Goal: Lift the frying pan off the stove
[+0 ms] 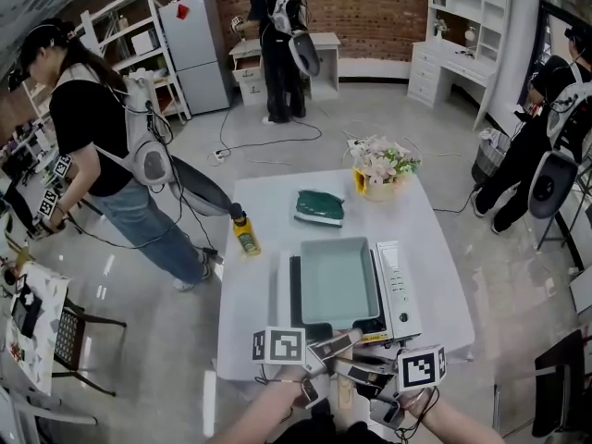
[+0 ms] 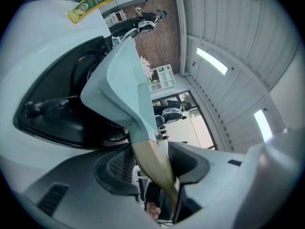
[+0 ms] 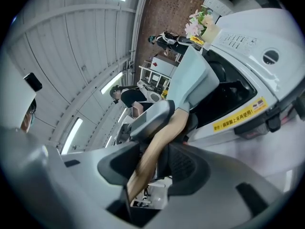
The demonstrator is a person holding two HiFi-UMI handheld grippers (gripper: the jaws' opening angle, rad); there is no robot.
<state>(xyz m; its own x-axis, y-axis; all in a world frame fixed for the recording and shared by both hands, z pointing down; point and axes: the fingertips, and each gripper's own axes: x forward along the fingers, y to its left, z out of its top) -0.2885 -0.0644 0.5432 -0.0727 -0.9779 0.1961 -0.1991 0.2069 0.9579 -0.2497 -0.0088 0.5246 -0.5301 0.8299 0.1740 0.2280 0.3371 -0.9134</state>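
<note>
A pale teal square frying pan (image 1: 338,280) sits on a white portable stove (image 1: 400,294) at the near side of the white table (image 1: 250,331). Its tan wooden handle (image 2: 152,166) points toward me. My left gripper (image 1: 326,348) comes in from the left, and its pads close on the handle just behind the pan (image 2: 125,89). My right gripper (image 1: 356,370) is beside it, nearer the handle's end. In the right gripper view the handle (image 3: 159,147) runs between the jaws, with a dark gap still at one pad. The left gripper's jaw shows ahead there.
On the table behind the stove stand a yellow-green bottle (image 1: 244,231), a dark green packet (image 1: 320,207) and a pot of flowers (image 1: 381,166). A person (image 1: 111,146) stands left of the table, another at the right. A chair (image 1: 74,336) stands at the left.
</note>
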